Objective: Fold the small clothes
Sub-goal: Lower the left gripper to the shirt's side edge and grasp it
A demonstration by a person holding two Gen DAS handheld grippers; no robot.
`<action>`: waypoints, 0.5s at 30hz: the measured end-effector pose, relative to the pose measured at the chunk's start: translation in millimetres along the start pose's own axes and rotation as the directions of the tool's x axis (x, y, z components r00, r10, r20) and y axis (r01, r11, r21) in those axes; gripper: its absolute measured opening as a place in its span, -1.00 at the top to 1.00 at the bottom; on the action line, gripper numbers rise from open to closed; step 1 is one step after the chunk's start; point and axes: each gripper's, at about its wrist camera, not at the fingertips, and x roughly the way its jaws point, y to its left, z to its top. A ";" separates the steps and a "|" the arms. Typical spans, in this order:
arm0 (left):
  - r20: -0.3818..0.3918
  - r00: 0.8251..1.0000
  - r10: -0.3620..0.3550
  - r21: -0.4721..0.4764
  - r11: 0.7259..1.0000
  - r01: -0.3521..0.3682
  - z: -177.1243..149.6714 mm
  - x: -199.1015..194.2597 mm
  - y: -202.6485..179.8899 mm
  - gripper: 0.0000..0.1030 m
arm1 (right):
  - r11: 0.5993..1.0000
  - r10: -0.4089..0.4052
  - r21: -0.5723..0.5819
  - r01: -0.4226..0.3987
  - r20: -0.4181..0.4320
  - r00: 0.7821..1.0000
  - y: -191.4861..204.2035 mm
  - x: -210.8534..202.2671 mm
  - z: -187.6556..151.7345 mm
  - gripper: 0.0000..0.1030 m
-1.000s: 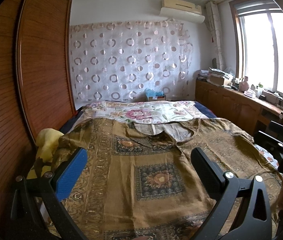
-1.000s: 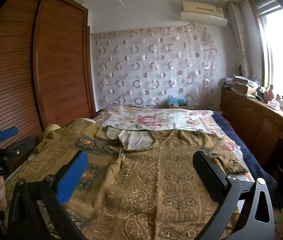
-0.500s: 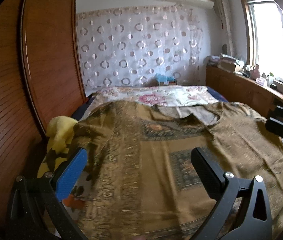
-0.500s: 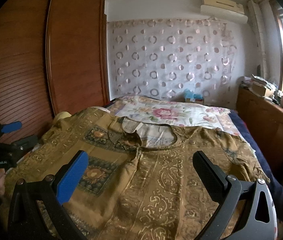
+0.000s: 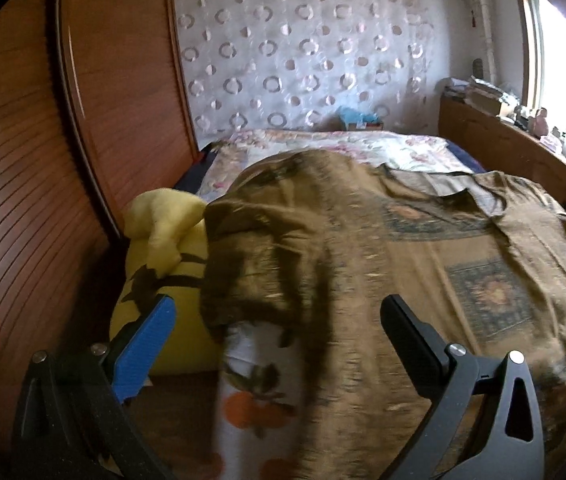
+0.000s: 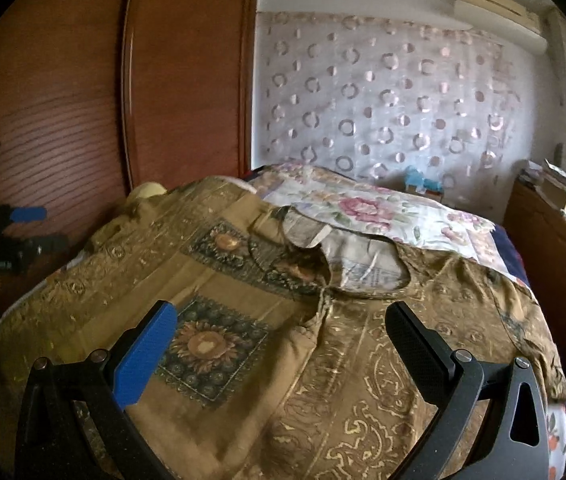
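Both grippers hang spread wide and empty above the brown patterned shirt, which lies flat, front up, across the bed. The left gripper faces the bunched sleeve at about 11 o'clock of its view; the right gripper sits over the button placket at 12 o'clock. A good fold likely starts by pinching that sleeve's edge cleanly, one layer only, and carrying it inward across the chest. Just beside the sleeve at 9 o'clock a yellow plush toy crowds the hem and could snag. Farther off at 12 o'clock lie the floral bedspread, then the circle-print curtain.
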 end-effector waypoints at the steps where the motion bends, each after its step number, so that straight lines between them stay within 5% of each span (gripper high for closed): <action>1: -0.011 1.000 -0.001 -0.002 1.000 0.001 1.0 4.3 4.4 -0.89 | 1.000 0.012 -0.004 -0.012 -0.009 1.000 -0.9 0.0 1.7 -1.00; 9: -0.122 0.992 -0.037 -0.014 0.999 0.035 10.9 46.8 26.1 -0.62 | 0.997 0.081 -0.001 -0.081 -0.088 0.993 -12.4 -1.4 10.4 -1.00; 15: -0.198 0.978 -0.064 -0.026 0.998 0.059 14.3 77.9 32.9 -0.12 | 0.997 0.077 -0.010 -0.079 -0.119 0.990 -14.7 -4.4 14.3 -1.00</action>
